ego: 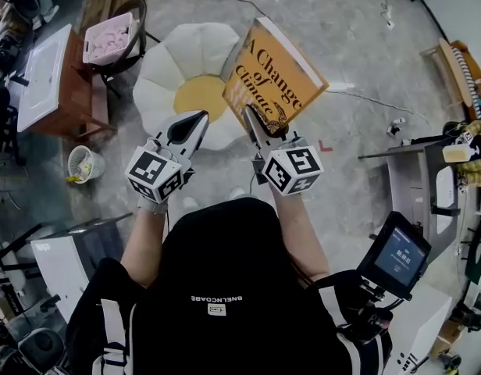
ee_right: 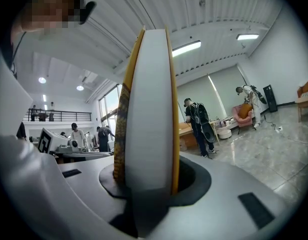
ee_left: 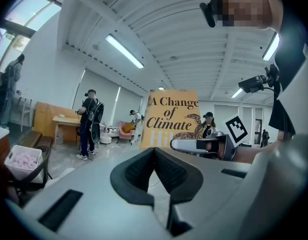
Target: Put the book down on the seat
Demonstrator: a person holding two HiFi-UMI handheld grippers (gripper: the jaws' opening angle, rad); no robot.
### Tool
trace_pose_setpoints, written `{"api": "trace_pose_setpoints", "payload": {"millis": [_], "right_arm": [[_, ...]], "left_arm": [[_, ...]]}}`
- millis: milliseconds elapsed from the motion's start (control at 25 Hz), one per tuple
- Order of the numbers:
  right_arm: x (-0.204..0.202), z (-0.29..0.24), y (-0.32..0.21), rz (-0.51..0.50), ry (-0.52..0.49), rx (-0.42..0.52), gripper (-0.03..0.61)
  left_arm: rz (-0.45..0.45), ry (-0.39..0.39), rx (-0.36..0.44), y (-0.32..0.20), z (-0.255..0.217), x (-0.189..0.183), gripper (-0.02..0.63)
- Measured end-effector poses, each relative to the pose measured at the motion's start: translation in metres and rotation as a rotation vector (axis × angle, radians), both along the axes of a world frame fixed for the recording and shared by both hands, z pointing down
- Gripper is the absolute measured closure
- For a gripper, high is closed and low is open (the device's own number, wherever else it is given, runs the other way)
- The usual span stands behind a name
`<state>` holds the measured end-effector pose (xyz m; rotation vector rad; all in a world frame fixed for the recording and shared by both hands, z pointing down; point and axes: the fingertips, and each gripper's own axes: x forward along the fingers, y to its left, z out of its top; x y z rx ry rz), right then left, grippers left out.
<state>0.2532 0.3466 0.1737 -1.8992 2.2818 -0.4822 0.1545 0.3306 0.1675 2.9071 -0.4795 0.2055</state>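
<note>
One book (ego: 276, 73), "A Change of Climate", pinched in right claw (ego: 254, 122), left claw (ego: 198, 120) pressed together

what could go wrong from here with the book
1. The right tool pinches the book only near its lower corner, and the left tool is shut on nothing, so the book may pivot or slip.
2. The book hangs tilted over the right edge of the seat; released here, it might drop to the floor.

flower-shaped seat (ego: 190, 84) on grey floor (ego: 358, 53)
</note>
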Motion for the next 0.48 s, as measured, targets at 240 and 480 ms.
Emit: {"api": "trace_pose_setpoints", "payload": {"millis": [240, 480], "right_arm": [[0.02, 0.012, -0.003, 0.002, -0.035, 0.004, 0.42], [0.025, 0.024, -0.019, 0.004, -0.052, -0.023, 0.42]], "left_arm": [[-0.045, -0.028, 0.004, -0.004, 0.009, 0.011, 0.6], [-0.08, -0.037, -0.017, -0.024, 0.017, 0.004, 0.6]]}}
